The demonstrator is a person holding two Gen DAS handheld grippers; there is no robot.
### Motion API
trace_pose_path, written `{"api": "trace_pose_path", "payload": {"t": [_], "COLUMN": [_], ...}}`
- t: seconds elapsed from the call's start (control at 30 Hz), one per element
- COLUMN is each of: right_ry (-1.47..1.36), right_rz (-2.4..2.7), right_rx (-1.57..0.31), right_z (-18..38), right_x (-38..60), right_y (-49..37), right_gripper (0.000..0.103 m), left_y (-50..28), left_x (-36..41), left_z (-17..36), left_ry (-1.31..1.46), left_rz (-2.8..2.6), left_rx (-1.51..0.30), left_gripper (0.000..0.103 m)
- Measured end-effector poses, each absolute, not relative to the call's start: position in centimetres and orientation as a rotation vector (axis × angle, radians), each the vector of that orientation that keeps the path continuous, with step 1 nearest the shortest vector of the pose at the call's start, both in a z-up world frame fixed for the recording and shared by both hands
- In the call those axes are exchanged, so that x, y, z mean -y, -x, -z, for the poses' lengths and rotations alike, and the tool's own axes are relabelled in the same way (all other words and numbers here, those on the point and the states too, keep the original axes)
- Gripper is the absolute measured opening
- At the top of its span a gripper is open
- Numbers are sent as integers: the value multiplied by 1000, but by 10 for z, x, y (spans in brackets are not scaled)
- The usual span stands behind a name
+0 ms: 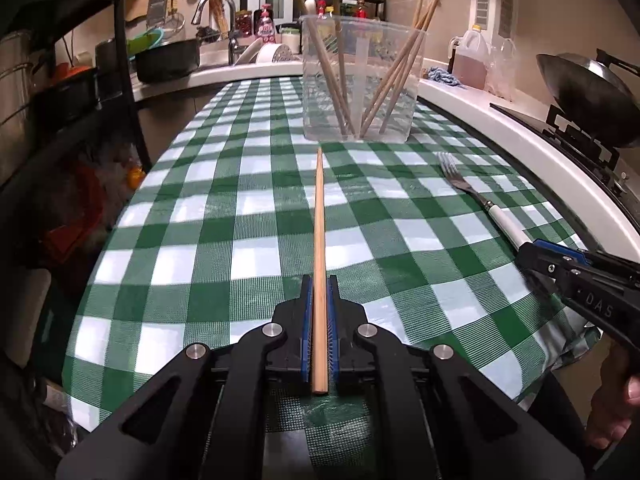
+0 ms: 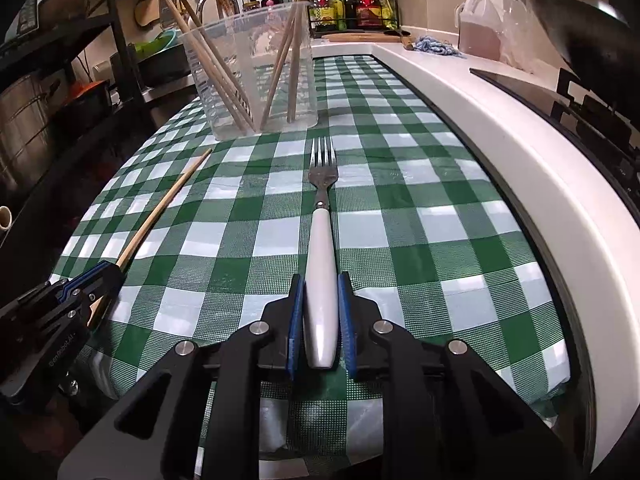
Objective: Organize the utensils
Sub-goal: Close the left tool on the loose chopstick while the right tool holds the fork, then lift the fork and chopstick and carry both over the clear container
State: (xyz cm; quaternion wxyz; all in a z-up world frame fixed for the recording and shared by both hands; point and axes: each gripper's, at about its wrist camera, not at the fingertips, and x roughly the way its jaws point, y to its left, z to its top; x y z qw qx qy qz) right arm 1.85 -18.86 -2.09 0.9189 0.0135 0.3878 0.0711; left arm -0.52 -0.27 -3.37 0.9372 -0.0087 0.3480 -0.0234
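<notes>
Your left gripper (image 1: 319, 292) has its fingers clamped on a single wooden chopstick (image 1: 319, 216), gripped at its butt end, so nearly its whole length sticks out ahead towards the clear plastic container (image 1: 362, 80). With so little wood between the pads, I expect the stick to pivot or droop once you lift it, and its far tip could knock the container's rim instead of dropping inside.

Your right gripper (image 2: 320, 292) has its fingers around the white handle of the fork (image 2: 322, 216). The pads look to be touching the handle, but the grip looks light. The handle is smooth, rounded and tapered, and the metal head is the heavier end, far from the pads. If you raise it like this, it may slide or rotate tines-down and fall back onto the surface.

Both utensils lie on the green checked tablecloth (image 1: 200, 208), the fork to the right of the chopstick, each pointing at the container standing well ahead at the far side of the surface. It already holds several chopsticks leaning both ways. They could deflect an incoming utensil, and the light container might tip if you push against them. The two hands sit close together, so bringing both in at once risks a clash.
</notes>
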Motion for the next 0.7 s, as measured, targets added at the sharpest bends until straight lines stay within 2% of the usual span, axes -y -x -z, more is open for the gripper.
{"api": "trace_pose_path", "payload": {"t": [0.7], "right_ry": [8], "right_rz": [-124], "right_rx": [-670], "right_z": [-29], "right_x": [197], "right_y": [6], "right_gripper": [17], "left_y": [31], "left_x": [0], "left_z": [-7], "left_ry": [1], "left_rz": [44], "left_rx": [-576], "left_gripper": [7]}}
